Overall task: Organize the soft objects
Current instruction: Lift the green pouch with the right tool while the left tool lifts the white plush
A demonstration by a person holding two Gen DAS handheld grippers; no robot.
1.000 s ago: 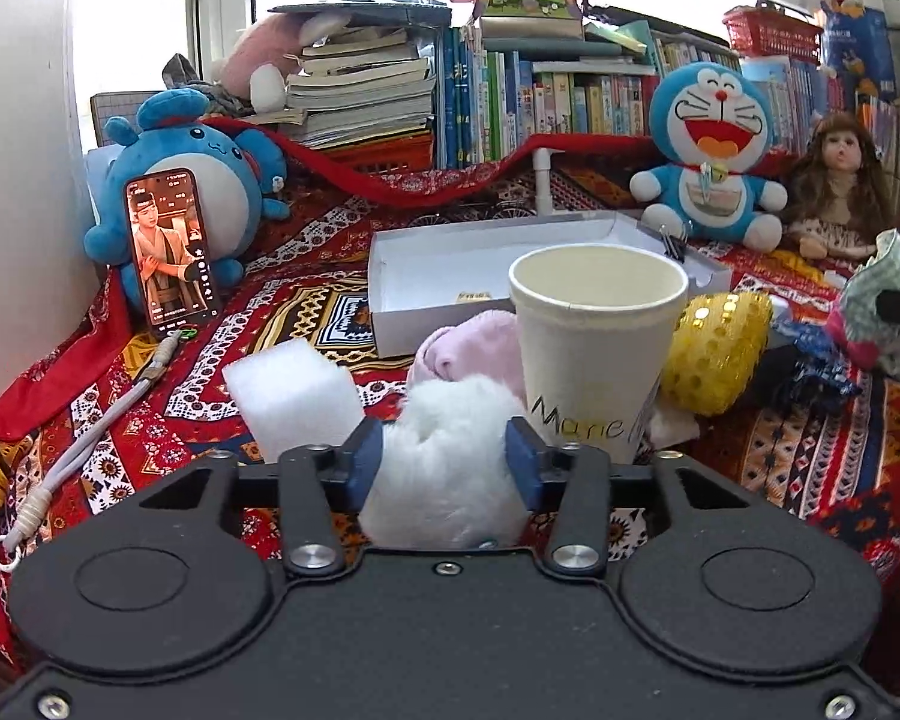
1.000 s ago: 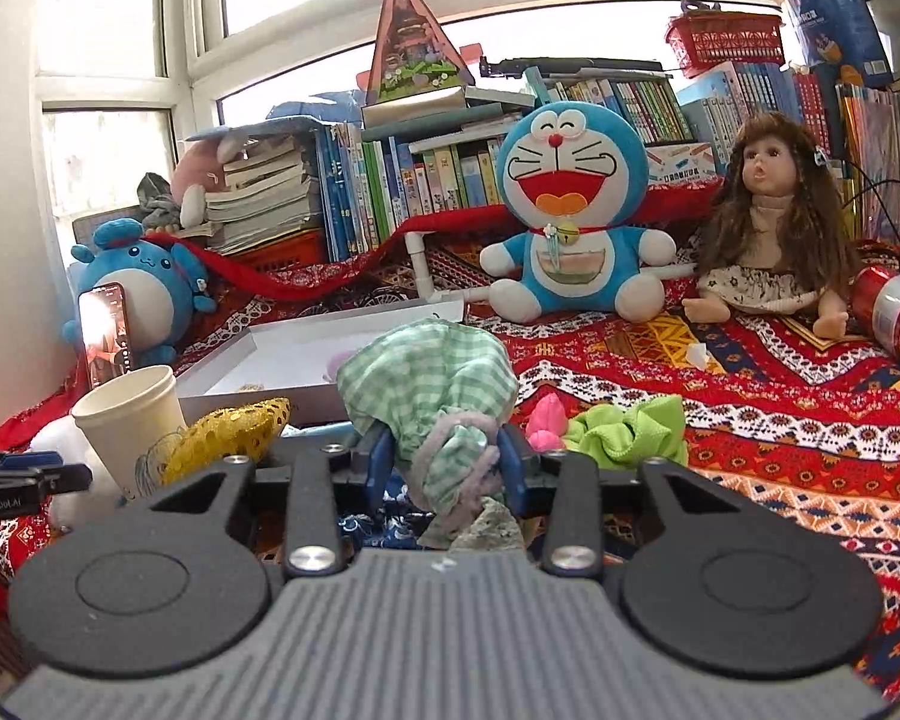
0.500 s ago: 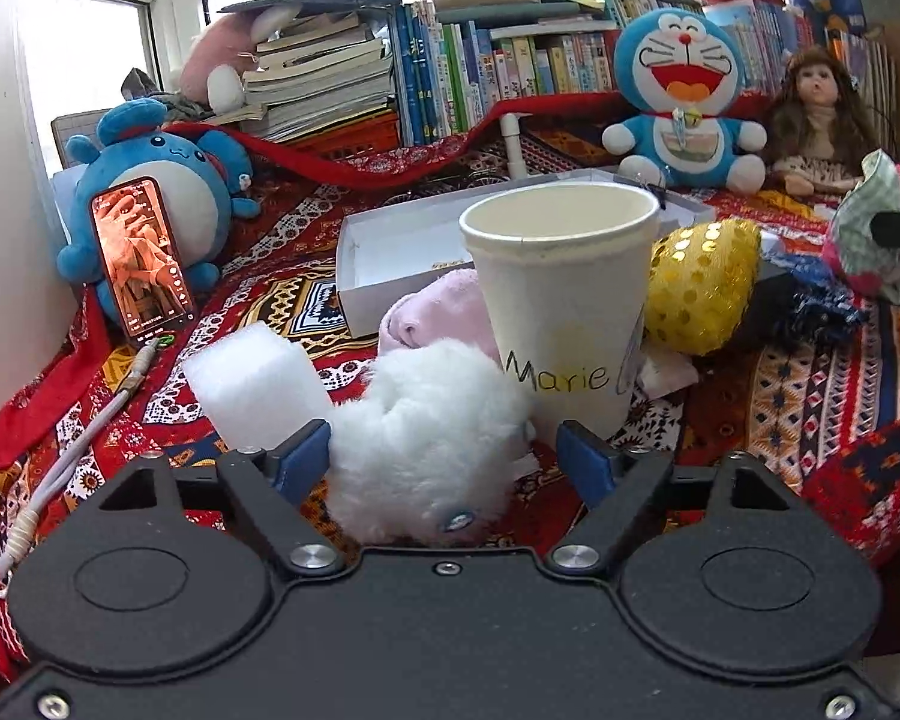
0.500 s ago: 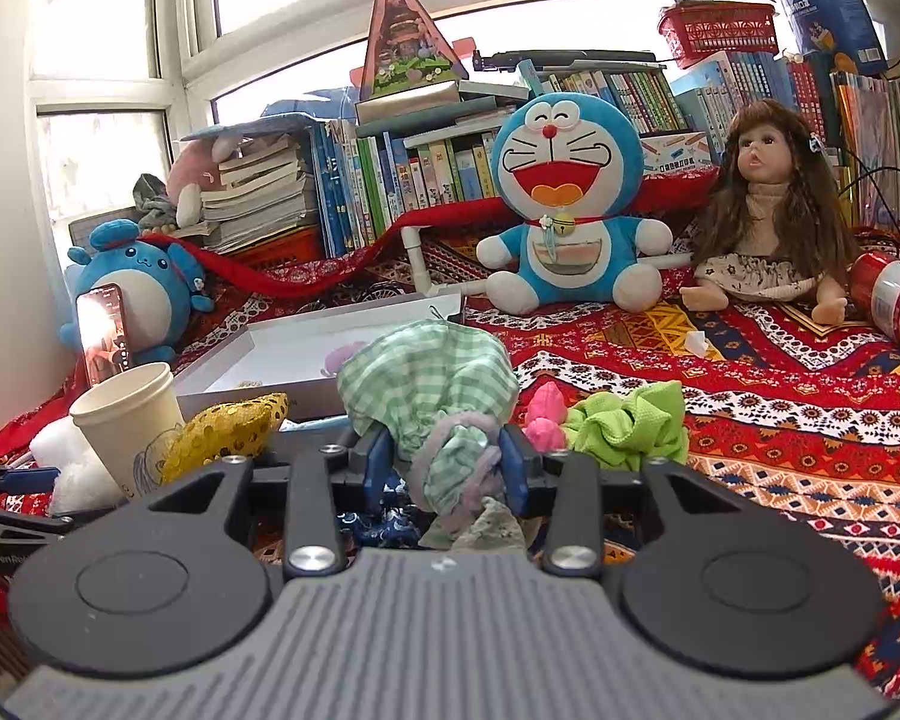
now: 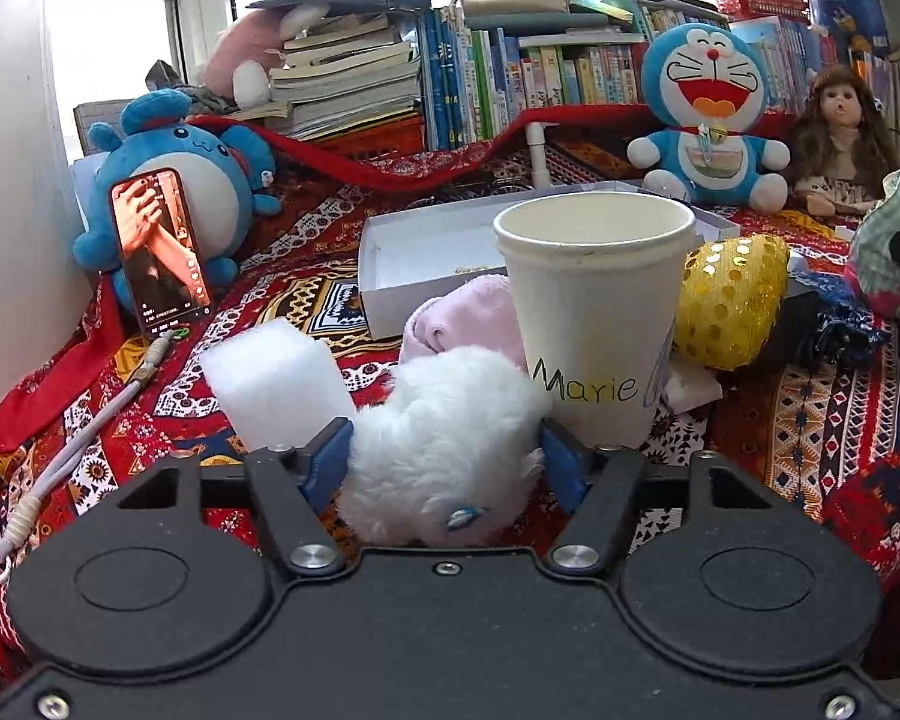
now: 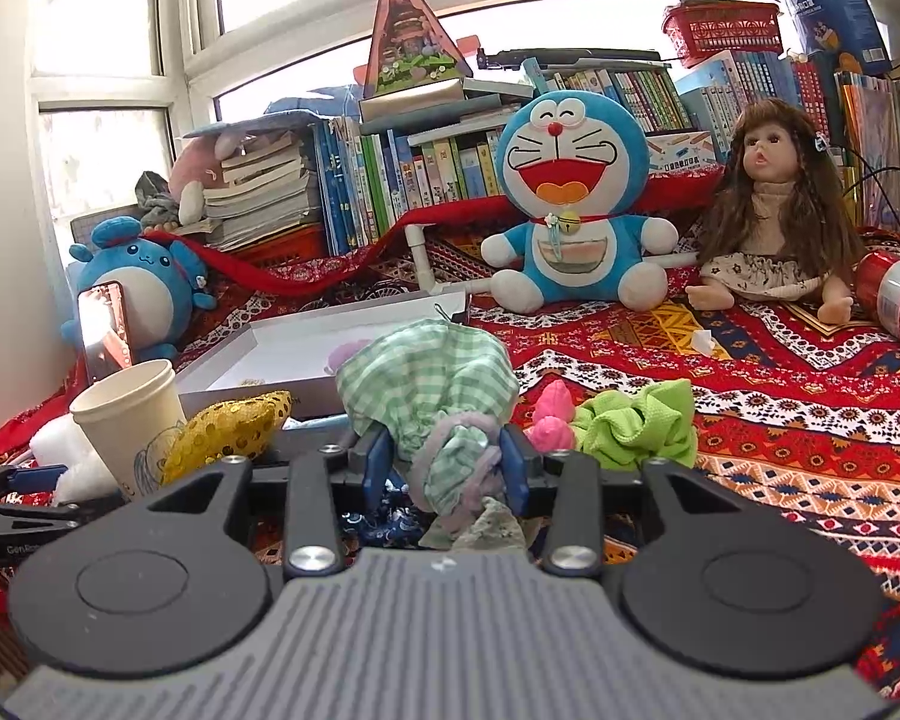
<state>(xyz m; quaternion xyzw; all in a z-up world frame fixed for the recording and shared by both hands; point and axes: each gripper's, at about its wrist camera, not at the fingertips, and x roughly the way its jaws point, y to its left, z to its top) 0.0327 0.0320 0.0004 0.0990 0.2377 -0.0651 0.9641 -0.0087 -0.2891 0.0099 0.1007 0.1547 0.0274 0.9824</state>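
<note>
Patterned red cloth [image 6: 780,420] carries one paper cup [image 5: 594,312]; left claw [image 5: 444,468] closing around one white fluffy toy [image 5: 444,438], right claw [image 6: 444,468] gripping one green checked bundle [image 6: 432,384]

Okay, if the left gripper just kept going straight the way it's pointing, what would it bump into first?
The white fluffy toy already sits between the closing jaws of the left gripper. Beyond it, probably the paper cup marked Marie, or the pink soft item beside it; depth is unclear.

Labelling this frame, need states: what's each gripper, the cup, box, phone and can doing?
Left gripper: closing on white fluffy plush.
Right gripper: shut on green checked cloth bundle.
White paper cup: upright.
White shallow box: open.
Smartphone: screen lit.
Red can: lying down.
</note>
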